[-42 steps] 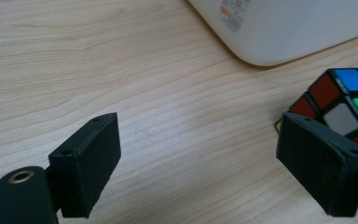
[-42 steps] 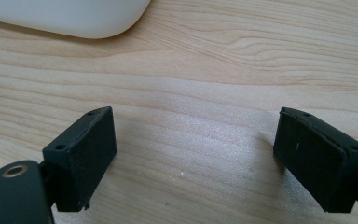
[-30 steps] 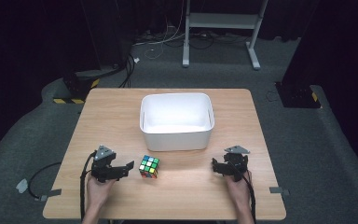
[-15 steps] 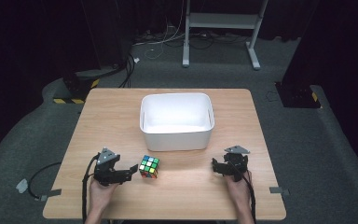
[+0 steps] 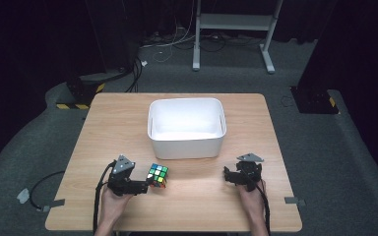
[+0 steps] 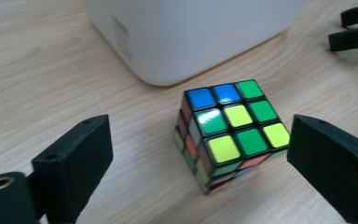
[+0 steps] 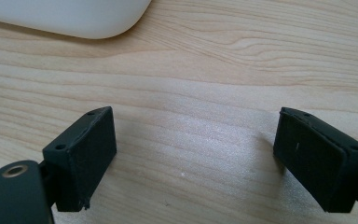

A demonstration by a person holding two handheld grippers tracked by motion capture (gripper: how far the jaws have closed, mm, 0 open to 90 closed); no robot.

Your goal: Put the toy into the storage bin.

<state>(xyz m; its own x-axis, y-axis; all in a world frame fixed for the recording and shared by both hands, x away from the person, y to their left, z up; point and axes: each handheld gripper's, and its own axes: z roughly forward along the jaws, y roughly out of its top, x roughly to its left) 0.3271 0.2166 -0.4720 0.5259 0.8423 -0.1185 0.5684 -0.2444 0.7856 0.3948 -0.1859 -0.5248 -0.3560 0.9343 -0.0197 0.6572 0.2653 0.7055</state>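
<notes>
We see the left claw [image 5: 150, 183] low on the bench [image 5: 128, 118], jaws spread wide w/ the colour cube [image 5: 158, 175] sitting between them but not clamped; in the left gripper view [image 6: 198, 154] there's bare wood on both sides of the cube [image 6: 228, 135], more on the left pad's side, while the right pad is just beside the cube's edge. The cube rests flat on the bench, just in front of the white bin [image 5: 187, 127], near its front-left corner; a strip of wood separates the two. The bin stands mid-bench, upright, and looks empty from above. We find the right claw [image 5: 229, 176] also gaping open, holding nothing, resting near the bench's front-right area; its own view [image 7: 196, 158] has only wood grain between the pads, w/ the bin's rounded corner [image 7: 74, 18] up at top left, well apart. Between the two claws the bench front is free wood. Both hands sit close to the near edge; wide margins remain left and right of the bin.
</notes>
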